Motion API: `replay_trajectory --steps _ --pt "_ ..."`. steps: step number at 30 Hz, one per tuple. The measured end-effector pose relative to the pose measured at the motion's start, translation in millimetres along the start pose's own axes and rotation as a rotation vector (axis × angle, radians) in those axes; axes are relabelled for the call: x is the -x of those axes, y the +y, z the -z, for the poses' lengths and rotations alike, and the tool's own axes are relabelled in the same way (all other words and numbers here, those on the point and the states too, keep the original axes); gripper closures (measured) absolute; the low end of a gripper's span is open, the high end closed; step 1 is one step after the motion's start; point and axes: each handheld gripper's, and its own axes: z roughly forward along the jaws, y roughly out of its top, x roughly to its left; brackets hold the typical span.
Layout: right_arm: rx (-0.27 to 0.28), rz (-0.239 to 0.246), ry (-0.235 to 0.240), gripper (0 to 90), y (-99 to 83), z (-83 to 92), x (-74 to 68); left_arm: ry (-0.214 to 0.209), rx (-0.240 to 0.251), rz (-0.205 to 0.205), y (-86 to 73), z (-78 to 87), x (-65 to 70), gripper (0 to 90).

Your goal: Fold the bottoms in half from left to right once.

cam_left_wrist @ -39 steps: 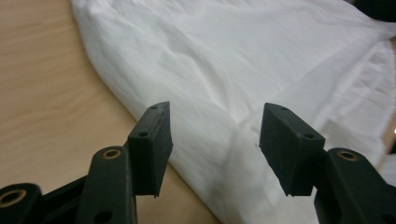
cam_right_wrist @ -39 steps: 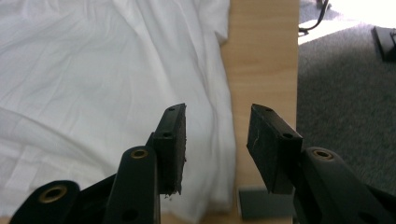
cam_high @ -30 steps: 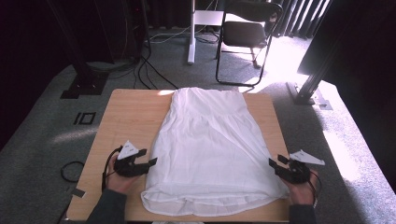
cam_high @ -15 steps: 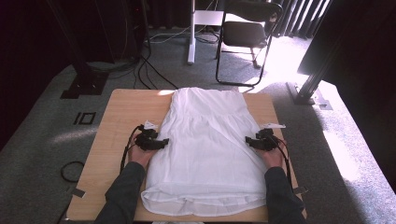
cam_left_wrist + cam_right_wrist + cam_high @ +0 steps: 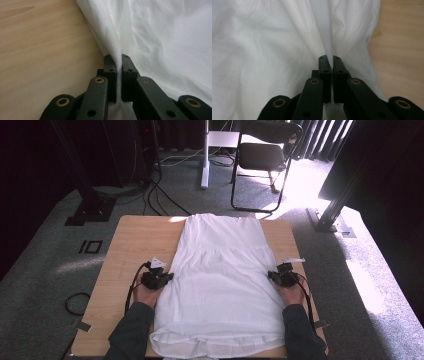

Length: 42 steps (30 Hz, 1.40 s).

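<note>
While both sets of jaws have just been closing, each now clamps a pinched fold of the white dress. The left gripper grips the cloth's left edge, a ridge of fabric rising between its pads, with bare wooden table beside it. The right gripper bites the dress's right edge in the same way. From above, the left gripper and right gripper sit level with each other, about midway along the table's side edges. The dress lies flat down the table's middle, its hem near the front edge and its top at the far edge
</note>
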Motion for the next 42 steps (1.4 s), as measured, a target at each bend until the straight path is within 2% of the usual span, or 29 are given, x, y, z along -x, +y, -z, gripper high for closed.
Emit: replay_trajectory --steps 6,7,8,10,15,18,19,20,22,24,25,28,30,32,33,35,37,39,40,42 --pt "0.015 0.026 0.033 86.4 -37.3 27.4 -21.8 -0.011 0.005 -0.014 -36.0 34.6 8.0 85.7" --pt "0.015 0.026 0.033 86.4 -37.3 27.4 -21.8 -0.011 0.005 -0.014 -36.0 34.6 8.0 85.5" --pt "0.019 0.034 0.038 85.7 -43.8 32.1 -26.2 -0.013 0.01 -0.019 -48.8 46.0 13.1 85.5" --pt "0.024 0.046 0.047 84.9 -63.2 46.9 -37.6 -0.022 0.008 -0.012 -60.9 57.5 17.9 84.8" --pt "0.027 0.028 0.067 85.1 -91.8 69.3 -49.9 -0.028 -0.01 -0.011 -77.3 74.8 29.3 84.9" --pt "0.007 0.034 0.074 84.8 -96.7 75.8 -53.7 -0.05 -0.031 -0.022 -84.0 83.0 34.8 85.0" --pt "0.004 0.046 0.073 81.6 -95.6 77.8 -55.1 -0.053 -0.036 -0.026 -84.9 84.9 35.9 84.9" --pt "0.01 0.062 0.083 75.5 -92.5 79.4 -56.0 -0.059 -0.033 -0.033 -85.1 86.1 35.4 82.4" --pt "0.045 0.079 0.084 63.7 -79.9 82.2 -58.0 -0.077 -0.002 -0.023 -83.9 88.4 32.0 65.8" --pt "0.079 0.101 0.1 59.5 -62.8 82.4 -59.4 -0.094 0.047 -0.006 -78.9 92.7 26.3 56.9" --pt "0.094 0.116 0.104 57.6 -51.7 80.8 -61.4 -0.089 0.071 0.001 -74.8 95.0 23.9 53.0" --pt "0.112 0.151 0.107 56.2 -14.2 61.7 -66.7 -0.071 0.133 0.002 -57.3 99.0 13.5 49.1" --pt "0.105 0.158 0.112 56.2 4.3 45.0 -70.1 -0.052 0.137 0.024 -46.5 93.0 6.1 46.9" --pt "0.091 0.159 0.104 55.9 22.6 23.7 -72.8 -0.054 0.14 0.036 -35.4 82.4 -0.2 47.0" --pt "0.083 0.141 0.11 55.7 30.4 13.8 -73.3 -0.045 0.131 0.035 -28.7 74.1 -3.1 46.7" --pt "0.067 0.121 0.119 54.8 43.9 -4.8 -74.7 -0.062 0.127 0.059 -20.1 60.5 -8.3 45.2" --pt "0.047 0.111 0.122 53.6 50.9 -17.0 -75.3 -0.062 0.113 0.069 -14.0 48.5 -11.2 44.4" --pt "0.004 0.104 0.117 53.4 55.3 -29.0 -75.9 -0.063 0.099 0.068 -8.8 37.7 -12.0 44.0" --pt "-0.012 0.101 0.131 53.3 55.7 -32.0 -76.2 -0.061 0.088 0.065 -6.6 33.6 -11.6 43.6" --pt "-0.062 0.11 0.114 55.9 54.7 -39.2 -77.1 -0.063 0.082 0.067 -3.4 27.8 -10.3 42.9"
